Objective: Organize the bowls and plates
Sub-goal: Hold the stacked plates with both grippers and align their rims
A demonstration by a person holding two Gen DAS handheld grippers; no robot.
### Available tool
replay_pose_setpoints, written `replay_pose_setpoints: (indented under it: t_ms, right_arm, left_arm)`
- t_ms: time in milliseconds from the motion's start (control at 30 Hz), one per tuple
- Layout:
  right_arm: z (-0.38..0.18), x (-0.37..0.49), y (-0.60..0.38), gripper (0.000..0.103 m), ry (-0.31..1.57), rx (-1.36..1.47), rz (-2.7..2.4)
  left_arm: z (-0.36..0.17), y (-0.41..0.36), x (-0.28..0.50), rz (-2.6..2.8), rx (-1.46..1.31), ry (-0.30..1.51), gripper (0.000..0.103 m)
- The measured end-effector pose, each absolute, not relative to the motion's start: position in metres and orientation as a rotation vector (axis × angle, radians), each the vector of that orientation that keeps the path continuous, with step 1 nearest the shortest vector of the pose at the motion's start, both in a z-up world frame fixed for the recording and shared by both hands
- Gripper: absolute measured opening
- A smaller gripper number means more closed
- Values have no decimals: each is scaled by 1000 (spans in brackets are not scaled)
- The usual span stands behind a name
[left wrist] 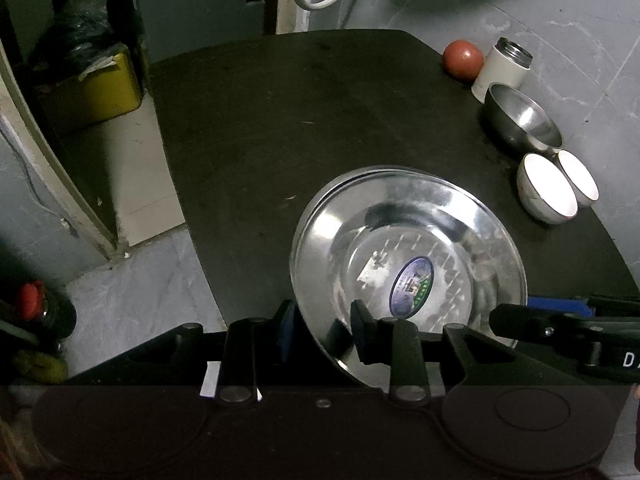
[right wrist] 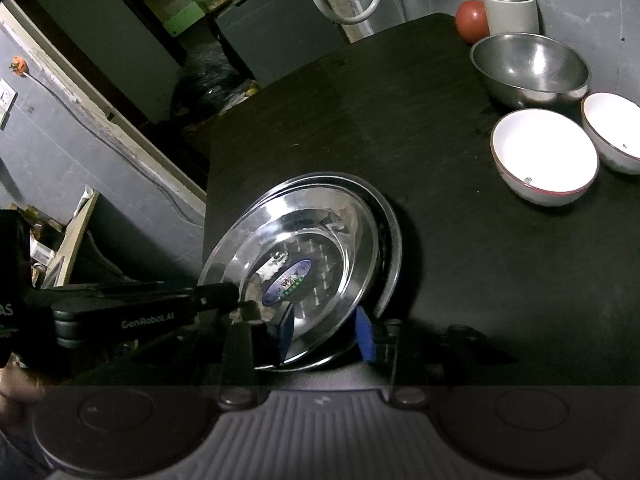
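Dark table (left wrist: 248, 128) in a dim tiled room: near its front edge, left gripper (left wrist: 322, 330) and right gripper (right wrist: 326, 334) straddle the rim of a shiny steel plate (left wrist: 408, 248) stacked on another, jaws released. Toward the right edge, steel bowl (right wrist: 530, 70) and two white bowls (right wrist: 546, 154) remain unstacked.

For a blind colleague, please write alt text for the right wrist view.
A steel plate rests on another plate on a dark table, its near rim between the open blue pads of the right claw. Behind stand two white bowls, a steel bowl, a tomato and a white jar.
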State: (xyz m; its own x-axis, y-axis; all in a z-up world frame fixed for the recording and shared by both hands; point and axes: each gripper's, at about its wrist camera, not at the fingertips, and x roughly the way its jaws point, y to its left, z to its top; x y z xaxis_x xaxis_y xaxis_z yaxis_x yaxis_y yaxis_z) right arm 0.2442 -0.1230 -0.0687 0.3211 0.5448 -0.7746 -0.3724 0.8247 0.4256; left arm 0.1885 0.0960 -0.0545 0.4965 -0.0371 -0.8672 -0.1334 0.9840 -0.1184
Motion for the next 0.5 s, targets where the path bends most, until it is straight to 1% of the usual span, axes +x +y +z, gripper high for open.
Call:
replay_pose_setpoints:
  t_ms: [67,100,167,233,333,400,433,500]
  right_arm:
    - [-68,244,-124,45,1087,184,608]
    - [-68,244,-124,47,1086,186,607]
    - [-70,244,-126,48,1092,189,599]
    - [-72,244,-129,48,1097,204,600]
    - [-73,244,-132,48,1093,219,608]
    - [-73,243,-134,50,1086,224,612]
    - [-73,244,-135,52,1082,225,612]
    - [-72,243,-138,57,1071,227,611]
  left_arm:
    - [-54,95,187,63,-177,1049,35]
    - [-53,95,187,66,-175,1049,36]
    - [-52,94,187,75,-167,1050,37]
    - [-50,93,186,82,-165,1050,40]
    - [-47,92,185,95,-157,1047,47]
    - [-43,91,184,99,-158,1040,56]
    - [-41,90,184,101,-159,1033,59]
    - [-37,89,185,109,-156,1018,73]
